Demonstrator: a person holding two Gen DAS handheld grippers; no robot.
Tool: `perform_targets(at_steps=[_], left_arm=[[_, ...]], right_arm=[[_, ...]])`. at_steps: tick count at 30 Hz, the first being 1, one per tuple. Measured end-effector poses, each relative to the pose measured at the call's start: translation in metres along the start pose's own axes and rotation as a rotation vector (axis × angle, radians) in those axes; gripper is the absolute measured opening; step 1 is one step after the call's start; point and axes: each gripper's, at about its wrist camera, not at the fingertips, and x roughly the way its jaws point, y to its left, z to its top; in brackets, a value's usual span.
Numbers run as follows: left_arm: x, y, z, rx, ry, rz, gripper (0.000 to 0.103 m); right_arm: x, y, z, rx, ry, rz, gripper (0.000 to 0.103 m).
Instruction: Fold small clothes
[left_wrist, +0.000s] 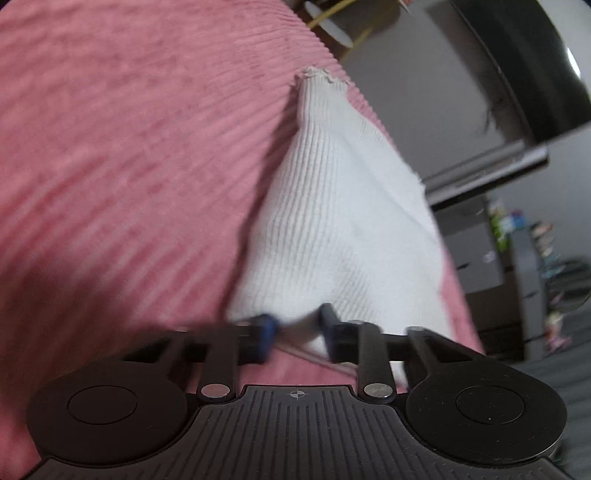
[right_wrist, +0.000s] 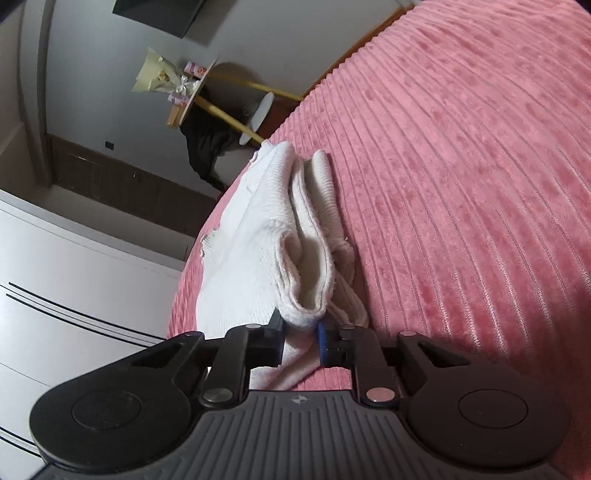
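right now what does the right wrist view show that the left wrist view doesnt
Only the right wrist view shows the white ribbed garment's stacked folded layers, a white wardrobe and the small round table's top with a bouquet. Only the left wrist view shows the garment lifted in a taut sheet, plus a shelf of colourful items. Both show the pink ribbed bedspread and a claw, right and left, shut on the garment.

Pink ribbed bedspread (right_wrist: 461, 184); side table (right_wrist: 207, 92) at 11 o'clock; white cabinet (right_wrist: 74, 288) at 8 o'clock; grey wall (right_wrist: 277, 33).
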Motion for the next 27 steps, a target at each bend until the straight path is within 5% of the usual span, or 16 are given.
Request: perform_targets(at_steps=[5, 8, 10, 15, 19, 27], left_arm=[[-0.015, -0.009, 0.005, 0.097, -0.043, 0.069, 0.011], [-0.011, -0.011, 0.0, 0.175, -0.03, 0.164, 0.011], [-0.008, -0.008, -0.004, 0.21, -0.014, 0.21, 0.015], [-0.032, -0.025, -0.005, 0.352, -0.048, 0.276, 0.024], [-0.051, -0.047, 0.001, 0.496, -0.169, 0.381, 0.042], [0.006, -0.076, 0.017, 0.624, -0.164, 0.447, 0.042]], right_arm=[[-0.014, 0.025, -0.01, -0.178, -0.09, -0.056, 0.011], [-0.004, 0.031, -0.022, -0.338, -0.083, -0.197, 0.011], [0.013, 0.022, -0.026, -0.378, -0.029, -0.275, 0.015], [-0.011, 0.028, -0.015, -0.357, -0.039, -0.296, 0.028], [-0.026, 0.05, -0.018, -0.523, -0.145, -0.382, 0.028], [0.036, 0.104, -0.031, -0.945, -0.166, -0.448, 0.024]])
